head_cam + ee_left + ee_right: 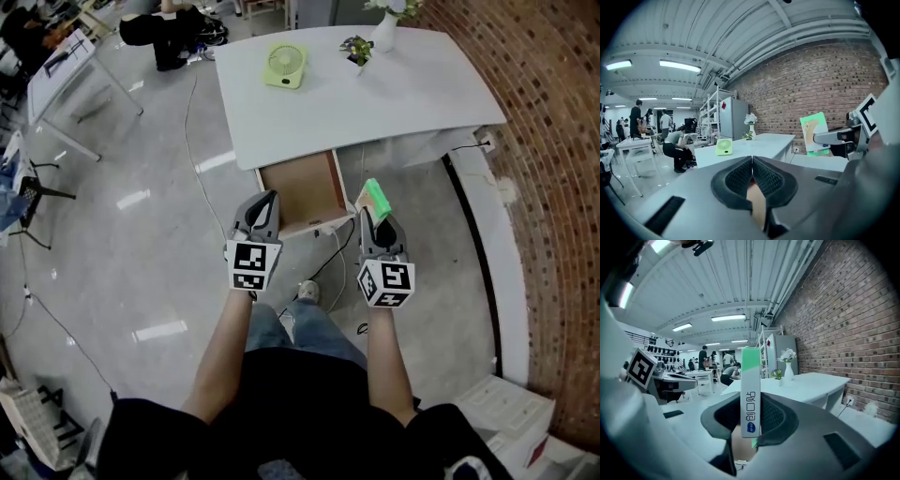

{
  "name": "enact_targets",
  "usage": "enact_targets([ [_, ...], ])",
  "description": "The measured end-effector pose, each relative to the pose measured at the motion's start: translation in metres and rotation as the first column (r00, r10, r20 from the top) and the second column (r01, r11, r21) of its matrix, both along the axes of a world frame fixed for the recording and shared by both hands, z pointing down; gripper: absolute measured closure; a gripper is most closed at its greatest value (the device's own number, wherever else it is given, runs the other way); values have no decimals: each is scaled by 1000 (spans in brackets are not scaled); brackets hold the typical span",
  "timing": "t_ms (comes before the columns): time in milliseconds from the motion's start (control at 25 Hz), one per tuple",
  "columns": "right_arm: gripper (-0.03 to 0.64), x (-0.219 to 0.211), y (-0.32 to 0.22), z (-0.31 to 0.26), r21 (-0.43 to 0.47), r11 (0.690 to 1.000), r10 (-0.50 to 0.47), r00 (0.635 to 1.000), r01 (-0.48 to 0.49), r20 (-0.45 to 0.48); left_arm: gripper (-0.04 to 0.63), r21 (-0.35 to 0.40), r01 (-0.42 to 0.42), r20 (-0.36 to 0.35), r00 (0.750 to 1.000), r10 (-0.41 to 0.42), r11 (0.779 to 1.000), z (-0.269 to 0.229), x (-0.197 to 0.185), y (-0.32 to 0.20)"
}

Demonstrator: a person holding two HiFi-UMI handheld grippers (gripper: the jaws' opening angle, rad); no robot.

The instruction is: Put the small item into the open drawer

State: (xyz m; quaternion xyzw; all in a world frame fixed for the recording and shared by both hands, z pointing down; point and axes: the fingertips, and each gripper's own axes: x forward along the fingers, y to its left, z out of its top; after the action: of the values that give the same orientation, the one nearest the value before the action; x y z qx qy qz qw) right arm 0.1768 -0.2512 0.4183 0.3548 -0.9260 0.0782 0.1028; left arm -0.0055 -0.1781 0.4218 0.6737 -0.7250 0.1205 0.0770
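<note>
Green-and-white box [376, 198] stands clamped upright in the right gripper [373, 223], poised just beside the open drawer [298, 190], apparently for dropping in; the left gripper [265, 208], jaws pressed together on nothing, hovers near its front.

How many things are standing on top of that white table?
3: a green fan toward the left, a small potted plant right of it, and a white vase with flowers at the far edge. The picture cuts off there, so more may be hidden.
</note>
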Motion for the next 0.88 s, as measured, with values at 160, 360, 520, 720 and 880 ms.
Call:
enact_targets([
  [160,533,-8,-21,13,-22,998,-66,998,66,-10,572,-18,57,11,998,-57,998,5,-1,-4],
  [360,534,-26,-33,27,-43,992,-123,992,122,-27,572,-37,122,5,993,-122,992,13,-13,-2],
  [520,534,-39,-41,36,-59,987,-150,988,147,-40,572,-45,142,-4,990,-143,989,17,-20,-4],
  [720,534,-56,-49,47,-78,982,-177,982,172,-61,572,-62,152,-19,988,-153,987,28,-30,-10],
  [880,534,-71,-55,57,-91,980,-187,979,180,-83,572,-76,142,-24,989,-144,987,38,-39,-18],
])
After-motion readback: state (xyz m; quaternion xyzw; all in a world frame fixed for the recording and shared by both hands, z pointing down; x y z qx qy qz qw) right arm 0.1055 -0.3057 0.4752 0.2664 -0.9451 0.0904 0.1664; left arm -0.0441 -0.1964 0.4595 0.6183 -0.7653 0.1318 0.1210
